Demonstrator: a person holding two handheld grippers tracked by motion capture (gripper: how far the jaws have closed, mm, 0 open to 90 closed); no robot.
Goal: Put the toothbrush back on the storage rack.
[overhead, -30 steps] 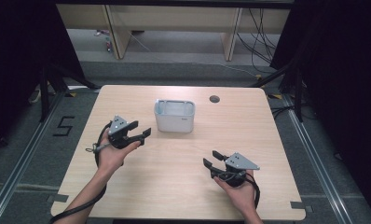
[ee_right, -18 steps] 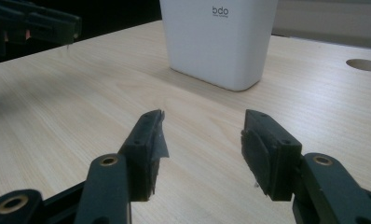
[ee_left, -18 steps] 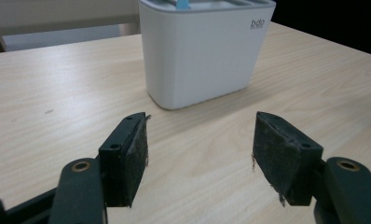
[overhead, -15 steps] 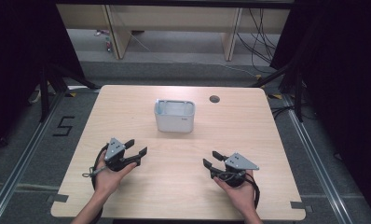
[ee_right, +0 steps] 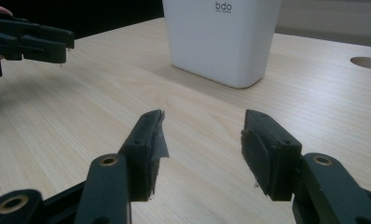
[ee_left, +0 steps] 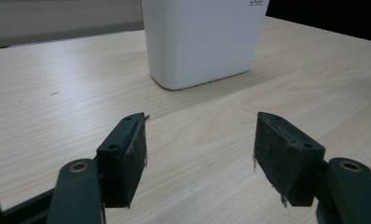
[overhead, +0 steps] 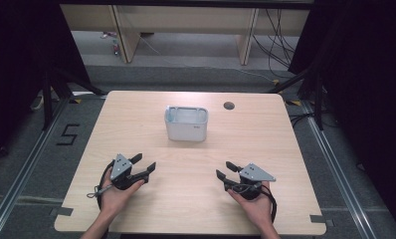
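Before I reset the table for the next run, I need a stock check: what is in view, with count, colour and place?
Tub: one, white, open-topped, standing at the table's middle toward the far edge.
Table: one, light wood, with a round hole near its far right.
Floor mark "5": one, black, left of the table.
Left gripper: one, black with a grey plate, near left of the table, open, holding nothing.
Right gripper: one, black with a grey plate, near right, open, holding nothing.

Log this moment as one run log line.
left gripper: jaws open, empty | right gripper: jaws open, empty | white bin: mid-table, untouched | both hands low, near table edge
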